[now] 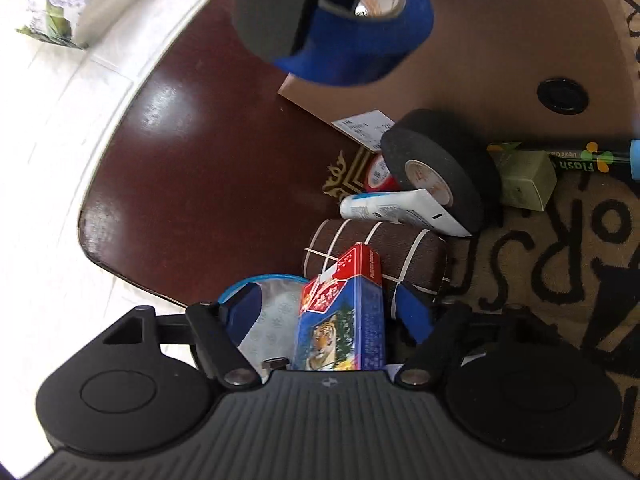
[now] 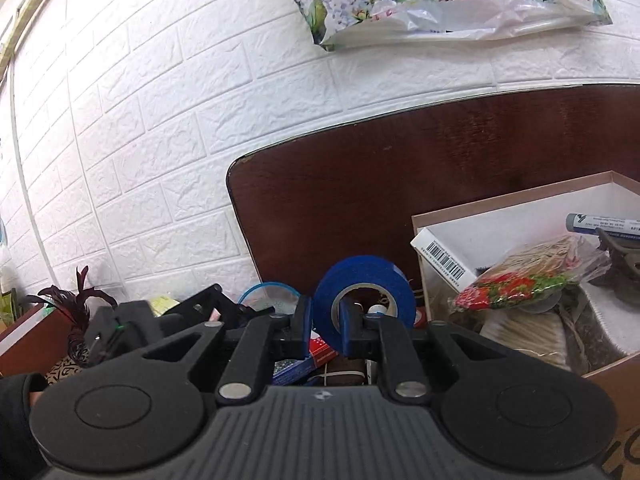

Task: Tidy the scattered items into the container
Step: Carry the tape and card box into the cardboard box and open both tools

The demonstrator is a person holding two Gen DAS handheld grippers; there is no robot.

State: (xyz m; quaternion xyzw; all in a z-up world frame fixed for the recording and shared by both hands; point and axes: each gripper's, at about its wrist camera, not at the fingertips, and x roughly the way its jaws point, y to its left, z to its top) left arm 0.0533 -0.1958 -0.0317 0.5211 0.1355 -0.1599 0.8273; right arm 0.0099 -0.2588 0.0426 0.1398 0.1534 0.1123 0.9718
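My right gripper (image 2: 325,320) is shut on a blue tape roll (image 2: 362,300), gripping its wall and holding it in the air left of the open cardboard box (image 2: 520,200). The same roll (image 1: 360,40) and gripper (image 1: 316,8) show at the top of the left wrist view. My left gripper (image 1: 332,312) is open around an upright blue and red tiger card box (image 1: 340,312), fingers apart on either side, not touching it. Scattered on the table lie a black tape roll (image 1: 440,168), a white tube (image 1: 400,208), a brown pouch (image 1: 400,256) and a green box (image 1: 524,180).
The box holds a white carton (image 2: 444,260), a snack bag (image 2: 520,280), a marker (image 2: 608,224) and cotton swabs. A round blue-rimmed lid (image 1: 272,296) lies beside the card box. A patterned mat (image 1: 560,272) covers the table's right. The white brick wall (image 2: 160,120) stands behind the dark table (image 1: 200,160).
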